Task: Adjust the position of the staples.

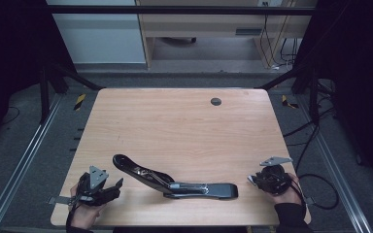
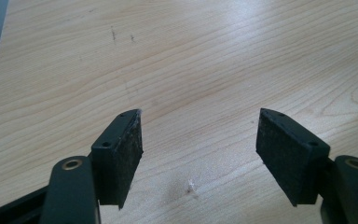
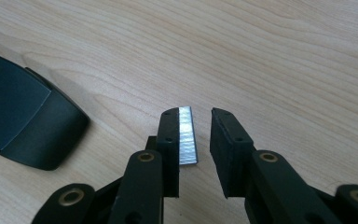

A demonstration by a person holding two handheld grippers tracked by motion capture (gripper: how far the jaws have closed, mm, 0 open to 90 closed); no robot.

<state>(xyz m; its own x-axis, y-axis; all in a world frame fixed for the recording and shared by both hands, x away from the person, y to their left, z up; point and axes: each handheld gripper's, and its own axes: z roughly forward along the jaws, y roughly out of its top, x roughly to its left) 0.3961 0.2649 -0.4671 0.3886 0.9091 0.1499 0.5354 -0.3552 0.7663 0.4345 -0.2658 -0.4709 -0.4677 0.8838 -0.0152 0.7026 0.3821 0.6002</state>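
- My right gripper (image 3: 198, 113) is straddling the staples (image 3: 187, 135), jaws slightly apart, the strip touching one pad only.
- The stapler (image 1: 175, 182) is lying lengthwise at lower centre, left of that gripper.
- My left gripper (image 2: 200, 113) is gaping, empty.

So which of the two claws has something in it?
The right claw: a silver staple strip sits between its jaws, against one side. The left claw frames just bare table.

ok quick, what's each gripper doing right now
left gripper: open wide, nothing between the jaws
right gripper: narrowly open, staple strip against one pad, gap to the other
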